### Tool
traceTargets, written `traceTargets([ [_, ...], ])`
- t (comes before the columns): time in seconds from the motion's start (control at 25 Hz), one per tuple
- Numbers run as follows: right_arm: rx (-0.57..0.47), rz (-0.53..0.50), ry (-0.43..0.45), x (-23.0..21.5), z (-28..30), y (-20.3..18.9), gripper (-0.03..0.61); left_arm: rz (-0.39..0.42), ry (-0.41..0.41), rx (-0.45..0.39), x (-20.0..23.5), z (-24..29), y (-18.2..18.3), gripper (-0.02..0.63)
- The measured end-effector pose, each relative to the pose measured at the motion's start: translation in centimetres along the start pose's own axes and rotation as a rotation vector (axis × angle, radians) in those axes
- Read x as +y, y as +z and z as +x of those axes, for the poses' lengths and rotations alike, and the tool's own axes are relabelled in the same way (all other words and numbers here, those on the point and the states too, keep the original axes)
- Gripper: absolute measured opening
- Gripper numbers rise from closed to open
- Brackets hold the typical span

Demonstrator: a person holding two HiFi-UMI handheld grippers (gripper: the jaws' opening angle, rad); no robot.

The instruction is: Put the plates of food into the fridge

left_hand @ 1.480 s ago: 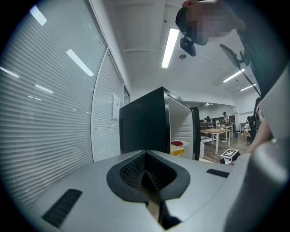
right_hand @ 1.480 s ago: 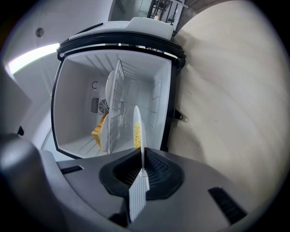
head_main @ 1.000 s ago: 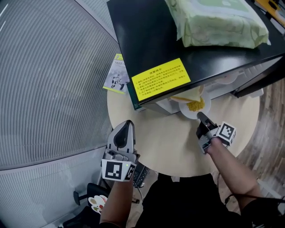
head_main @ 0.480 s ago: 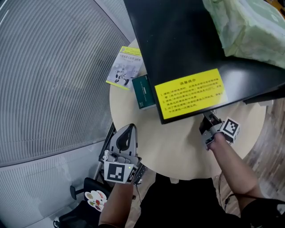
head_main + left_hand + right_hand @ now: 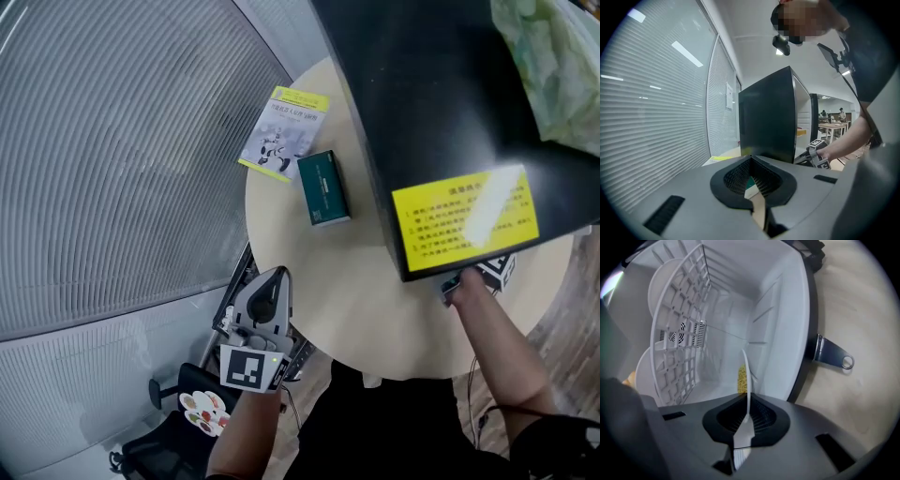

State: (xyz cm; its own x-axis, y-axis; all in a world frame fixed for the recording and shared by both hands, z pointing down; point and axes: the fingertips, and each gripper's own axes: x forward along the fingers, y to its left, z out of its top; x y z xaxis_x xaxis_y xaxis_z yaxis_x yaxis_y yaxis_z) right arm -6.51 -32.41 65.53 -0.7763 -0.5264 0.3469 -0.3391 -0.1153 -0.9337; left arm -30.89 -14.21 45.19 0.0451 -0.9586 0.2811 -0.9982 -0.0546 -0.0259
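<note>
At the lower left of the head view the left gripper (image 5: 274,275) hangs at the near rim of the round bench (image 5: 375,300), its fingers drawn together on nothing. At the lower right, the right gripper (image 5: 746,423) reaches in under the black top of the fridge (image 5: 441,103). Its fingers are clenched on the rim of a white plate (image 5: 746,376), seen edge-on, with yellow food (image 5: 741,378) on it. That plate is already inside the white cavity, beside the wire shelf (image 5: 679,319); whether it rests on anything I cannot tell.

Deeper in, at the left of the right gripper view, two rounded white shapes (image 5: 644,373), likely plates, sit past the shelf. Further up the bench lie only a green box (image 5: 323,187) and a booklet (image 5: 284,131).

The task looks nearly finished: this plate has yet to be set down and released.
</note>
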Motion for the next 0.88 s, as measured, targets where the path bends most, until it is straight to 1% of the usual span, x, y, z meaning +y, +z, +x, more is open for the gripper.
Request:
traceTargets([
  [0.24, -0.001, -0.039, -0.053, -0.2, 0.9, 0.2, 0.017, -0.001, 0.025, 0.008, 0.6, -0.9, -0.6, 0.005],
  [0.36, 0.003, -0.065, -0.077, -0.2, 1.3, 0.3, 0.018, 0.008, 0.027, 0.002, 0.4, -1.1, 0.1, 0.005],
  [0.48, 0.018, -0.119, -0.093, 0.5, 1.4, 0.2, 0.029, 0.024, 0.031, -0.012, 0.2, -1.5, 1.2, 0.005],
  [0.6, 0.043, -0.232, -0.111, 1.6, 1.4, 0.1, 0.09, 0.04, 0.041, -0.022, -0.1, -2.0, 2.2, 0.005],
  [0.68, 0.051, -0.32, -0.142, 2.1, 1.3, 0.4, 0.15, 0.047, 0.05, -0.028, -0.3, -2.3, 2.7, 0.005],
  [0.76, 0.049, -0.391, -0.179, 2.2, 1.0, 0.8, 0.193, 0.051, 0.059, -0.03, -0.6, -2.6, 3.0, 0.005],
  [0.88, 0.03, -0.483, -0.248, 1.5, 0.3, 1.5, 0.222, 0.055, 0.064, -0.035, -1.4, -3.0, 3.3, 0.005],
])
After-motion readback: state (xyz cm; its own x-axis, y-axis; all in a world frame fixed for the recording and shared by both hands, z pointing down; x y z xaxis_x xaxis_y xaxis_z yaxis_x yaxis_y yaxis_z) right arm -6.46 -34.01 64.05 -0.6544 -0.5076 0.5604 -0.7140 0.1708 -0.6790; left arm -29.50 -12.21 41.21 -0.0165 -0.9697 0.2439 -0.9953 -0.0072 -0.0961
